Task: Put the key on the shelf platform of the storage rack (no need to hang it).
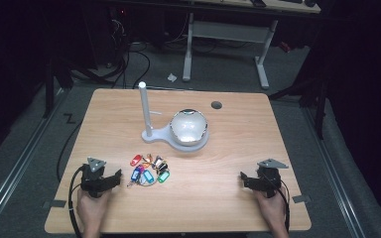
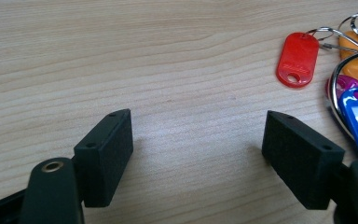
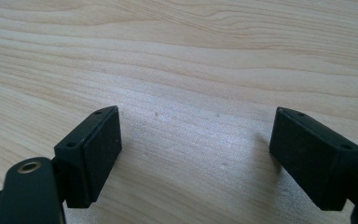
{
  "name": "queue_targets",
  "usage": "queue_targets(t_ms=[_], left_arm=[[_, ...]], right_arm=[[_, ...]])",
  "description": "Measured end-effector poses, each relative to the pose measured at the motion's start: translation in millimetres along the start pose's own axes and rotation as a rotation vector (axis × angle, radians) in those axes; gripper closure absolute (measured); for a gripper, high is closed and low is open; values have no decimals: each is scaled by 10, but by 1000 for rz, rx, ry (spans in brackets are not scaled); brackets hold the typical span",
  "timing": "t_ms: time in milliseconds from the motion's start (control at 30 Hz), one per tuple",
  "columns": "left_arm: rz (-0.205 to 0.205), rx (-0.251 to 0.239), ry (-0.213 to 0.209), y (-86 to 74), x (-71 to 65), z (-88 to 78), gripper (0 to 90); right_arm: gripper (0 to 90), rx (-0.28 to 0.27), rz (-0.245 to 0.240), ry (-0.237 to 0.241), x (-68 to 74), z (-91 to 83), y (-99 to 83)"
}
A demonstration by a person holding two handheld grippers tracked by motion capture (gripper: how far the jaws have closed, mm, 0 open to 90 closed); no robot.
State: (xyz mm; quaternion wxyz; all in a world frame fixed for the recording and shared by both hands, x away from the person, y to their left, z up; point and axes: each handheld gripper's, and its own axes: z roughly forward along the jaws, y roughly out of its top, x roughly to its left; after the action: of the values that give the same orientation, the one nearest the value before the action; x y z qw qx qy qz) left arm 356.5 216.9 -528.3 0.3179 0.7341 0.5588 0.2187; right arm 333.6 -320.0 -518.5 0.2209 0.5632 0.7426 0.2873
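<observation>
While no writing reads on the key tags (image 1: 149, 170), both grippers' fingers gape, w/ nothing between.

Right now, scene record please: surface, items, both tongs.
surface: wooden table
items: bunch of coloured key tags on rings, front left of centre; white stand with upright post and shiny dome, mid-table
left tongs: open, nothing between the jaws, resting low just left of the key tags
right tongs: open, over bare wood near the right front
red tag: lying flat, apart from the left tongs
</observation>
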Motion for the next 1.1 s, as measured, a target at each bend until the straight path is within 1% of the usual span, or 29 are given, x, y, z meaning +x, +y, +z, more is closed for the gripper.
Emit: queue_targets(t_ms=[333,633,733,833,1100], left_arm=[[0,0,-1,0,1,0,248],[1,1,-13,1,2,0,241],[4,0,-7,0,-4,4,238],[0,-1,-3,1,-1,2,254],[7,-1,-13,2,3,4,249]], right_arm=[[168,1,-1,-1,1,-2,-1],[169,0,2,-4,4,-1,-1],[169,-1,1,-3,4,-1,-1],[169,-1,1,-4,4,-2,-2],[169,-1,-3,2,7,-4,-3]])
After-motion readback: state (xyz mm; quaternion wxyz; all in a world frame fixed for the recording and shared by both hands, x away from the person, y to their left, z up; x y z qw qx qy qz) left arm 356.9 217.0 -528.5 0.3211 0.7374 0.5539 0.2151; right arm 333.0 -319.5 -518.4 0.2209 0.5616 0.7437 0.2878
